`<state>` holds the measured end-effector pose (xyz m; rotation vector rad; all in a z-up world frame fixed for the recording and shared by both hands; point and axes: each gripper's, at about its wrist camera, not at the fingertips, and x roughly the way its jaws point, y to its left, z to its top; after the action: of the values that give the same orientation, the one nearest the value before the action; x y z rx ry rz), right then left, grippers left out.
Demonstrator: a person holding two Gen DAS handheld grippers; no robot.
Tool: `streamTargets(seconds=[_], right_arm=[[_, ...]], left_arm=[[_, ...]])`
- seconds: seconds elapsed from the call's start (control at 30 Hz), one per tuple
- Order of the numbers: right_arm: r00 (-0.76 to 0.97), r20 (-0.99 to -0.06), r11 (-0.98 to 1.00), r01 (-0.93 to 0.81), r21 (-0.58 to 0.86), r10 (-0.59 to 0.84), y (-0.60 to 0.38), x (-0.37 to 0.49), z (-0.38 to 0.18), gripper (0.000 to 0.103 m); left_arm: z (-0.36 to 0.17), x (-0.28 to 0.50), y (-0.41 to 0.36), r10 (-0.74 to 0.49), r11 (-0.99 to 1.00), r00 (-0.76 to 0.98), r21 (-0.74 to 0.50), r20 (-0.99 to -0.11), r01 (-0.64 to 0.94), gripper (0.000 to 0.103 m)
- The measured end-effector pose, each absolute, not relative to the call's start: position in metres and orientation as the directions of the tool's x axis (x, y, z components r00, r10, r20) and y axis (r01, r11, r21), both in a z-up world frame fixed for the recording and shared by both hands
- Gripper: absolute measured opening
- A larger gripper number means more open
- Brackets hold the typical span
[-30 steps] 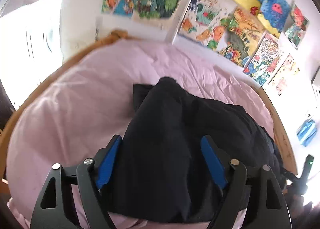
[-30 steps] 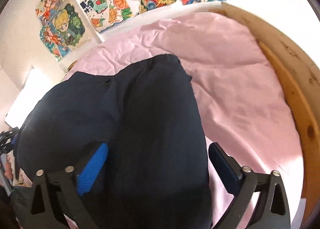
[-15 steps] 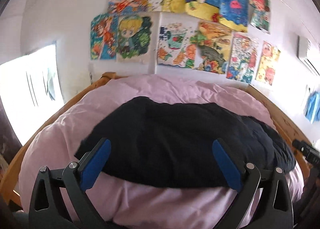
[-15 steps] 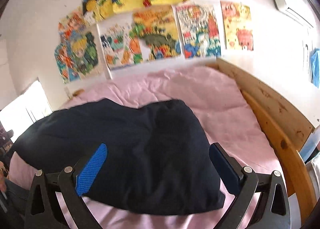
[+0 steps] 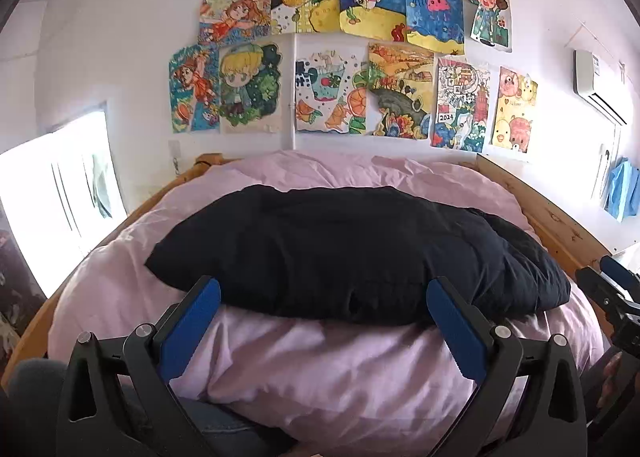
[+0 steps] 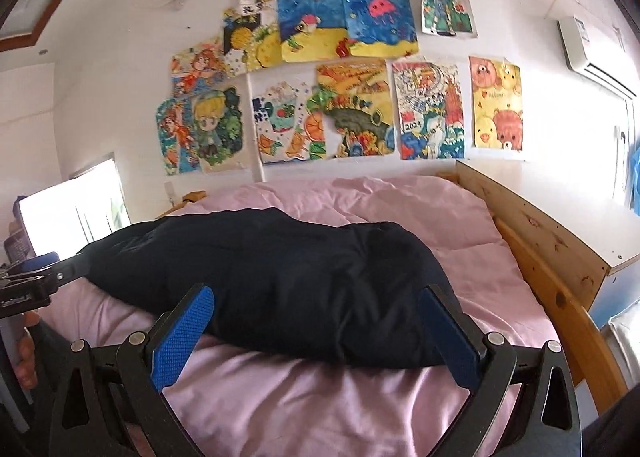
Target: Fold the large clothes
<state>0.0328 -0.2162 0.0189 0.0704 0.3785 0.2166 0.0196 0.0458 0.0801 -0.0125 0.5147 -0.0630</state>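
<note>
Nearest the lens in the left wrist view, the left tongs (image 5: 322, 321) are standing spread wide with nothing between the blue pads (image 5: 191, 331); the jaws have just been opening. They are hanging just short of the near edge of the dark garment (image 5: 352, 253), apart from it. In the right wrist view, the right tongs (image 6: 316, 327) are likewise spread and gripping nothing, their tips overlapping the garment's near hem in the picture; whether a tip is brushing the cloth cannot be told from this angle.

The dark garment is lying as one thick, rounded bundle across the middle of the pink duvet (image 5: 328, 369), its long side running from left to right. Judging from its compact shape, a fold is already made, and both tongs are being held clear so that the cloth is resting under its own weight and the result can be checked.

Beyond the bundle, the wooden bed frame (image 6: 536, 241) is bordering the duvet, and children's drawings (image 5: 360, 57) are covering the far wall.

Compared with a second ago, both pairs of tongs are sitting farther back: then the garment was filling the space between each pair of pads and spreading toward the lens, whereas now it is lying wholly ahead of them, lower and flatter, with bare duvet showing in front. The wall, formerly tilted in view, is now appearing level.
</note>
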Motion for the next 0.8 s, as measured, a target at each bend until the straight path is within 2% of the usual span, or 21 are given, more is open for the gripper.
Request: streamTargets(seconds=[0.37, 0.47, 0.8], right_arm=[[0.901, -0.333, 0.958, -0.234, 0.164, 0.277, -0.199, -0.017, 0.022, 0.103], [0.897, -0.334, 0.955, -0.250, 0.161, 0.291, -0.192, -0.024, 0.021, 0.103], [0.870, -0.390, 0.953, -0.268, 0.139, 0.301, -0.179, -0.025, 0.008, 0.103]], left_arm=[[0.068, -0.031, 0.049, -0.080, 0.997, 0.856, -0.048, -0.511, 0.065, 0.101], [0.066, -0.043, 0.044, -0.069, 0.997, 0.858, -0.007, -0.508, 0.076, 0.101], [0.062, -0.046, 0.042, -0.061, 0.998, 0.863, -0.010, -0.501, 0.065, 0.101]])
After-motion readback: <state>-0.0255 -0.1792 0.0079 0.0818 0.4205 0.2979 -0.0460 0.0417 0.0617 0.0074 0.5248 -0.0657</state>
